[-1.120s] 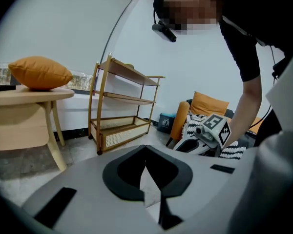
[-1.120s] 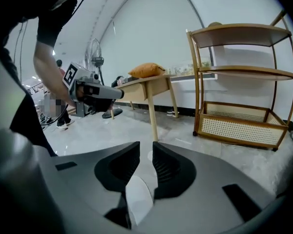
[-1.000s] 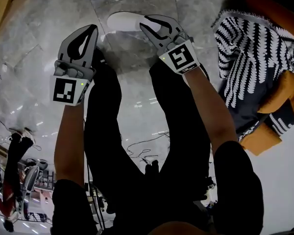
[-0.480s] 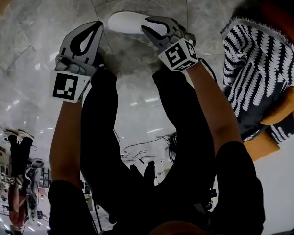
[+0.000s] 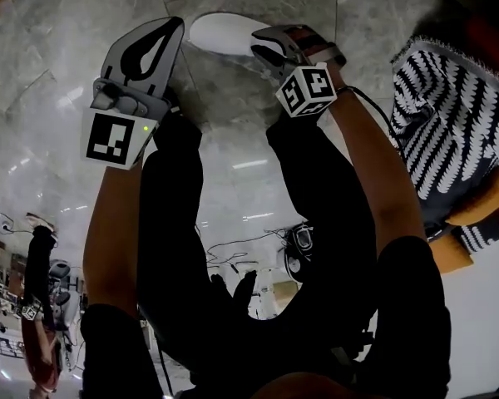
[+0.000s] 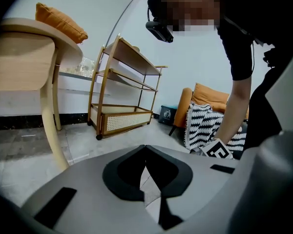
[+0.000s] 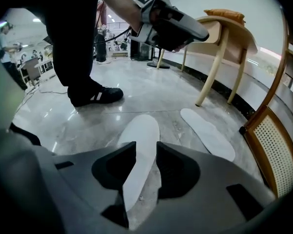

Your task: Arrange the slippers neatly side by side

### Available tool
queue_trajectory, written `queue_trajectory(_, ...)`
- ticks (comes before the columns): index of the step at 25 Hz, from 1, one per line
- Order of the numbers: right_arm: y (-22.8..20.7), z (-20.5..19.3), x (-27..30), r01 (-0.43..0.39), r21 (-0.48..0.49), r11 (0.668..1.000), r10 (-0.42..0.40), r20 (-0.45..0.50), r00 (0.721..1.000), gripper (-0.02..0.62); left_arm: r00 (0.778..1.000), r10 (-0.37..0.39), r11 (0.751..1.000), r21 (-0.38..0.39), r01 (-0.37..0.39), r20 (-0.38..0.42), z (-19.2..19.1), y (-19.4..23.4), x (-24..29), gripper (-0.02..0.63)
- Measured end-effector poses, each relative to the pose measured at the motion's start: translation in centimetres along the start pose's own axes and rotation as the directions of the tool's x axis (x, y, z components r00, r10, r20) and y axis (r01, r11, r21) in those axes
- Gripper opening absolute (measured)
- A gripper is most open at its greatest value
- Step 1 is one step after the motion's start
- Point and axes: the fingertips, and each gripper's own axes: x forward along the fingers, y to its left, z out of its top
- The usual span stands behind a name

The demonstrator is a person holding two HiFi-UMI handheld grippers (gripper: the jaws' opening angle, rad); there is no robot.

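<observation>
The near flat white slipper (image 7: 142, 130) lies on the glossy grey marble floor (image 7: 63, 126). The second flat white slipper (image 7: 208, 133) lies apart from it and angled away rather than parallel, so the pair is not yet side by side. The right gripper (image 5: 266, 44) has come down over the near slipper's end and its jaws have just been opening. They now stand wide, with the slipper showing between them on the floor, not pinched. That reads as the approach to a pick, the grasp yet to come. The left gripper (image 5: 170, 30) hangs beside it, jaws together on nothing. In the head view the second slipper has slid almost off the top edge, and the right gripper covers the near one's end. Whether the jaws already touch the slipper I cannot tell.
</observation>
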Motion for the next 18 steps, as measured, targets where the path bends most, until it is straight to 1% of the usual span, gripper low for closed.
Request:
queue_trajectory(3,0.1,-0.7,1.2,-0.034,-0.073,0.997,0.032,-0.025,0.999,0.146,1.000,-0.021,1.000,0.009,0.021,-0.004,-0.7,0.0,0.5,0.015)
queue_trajectory(7,0.7,-1.7,2.7,-0.083,-0.184,0.979,0.074,-0.059,0.996,0.149,0.998,-0.057,0.998,0.029,0.058,-0.026,-1.9,-0.1,1.1,0.015)
queue_trajectory(9,0.7,-2.2,3.4,-0.093,-0.214,0.972,0.079,-0.073,0.994,0.150,0.998,-0.058,0.998,0.029,0.059,-0.035,-2.2,0.1,1.2,0.015)
queue_trajectory(11,0.6,-2.4,3.8,-0.093,-0.219,0.971,0.078,-0.079,0.994,0.150,0.998,-0.054,0.998,0.030,0.055,-0.032,-2.1,0.4,1.2,0.015)
queue_trajectory(14,0.5,-2.7,4.1,-0.089,-0.194,0.977,0.075,-0.078,0.994,0.140,0.998,-0.057,0.998,0.037,0.058,-0.036,-2.1,0.3,1.3,0.015)
queue_trajectory(15,0.5,-2.8,4.1,-0.087,-0.186,0.979,0.073,-0.077,0.994,0.128,0.998,-0.058,0.998,0.037,0.059,-0.040,-2.1,0.3,1.3,0.015)
queue_trajectory(18,0.2,-2.8,4.1,-0.065,-0.176,0.982,0.054,-0.066,0.996,0.062,0.998,-0.053,0.998,0.036,0.055,-0.045,-2.0,0.6,1.3,0.015)
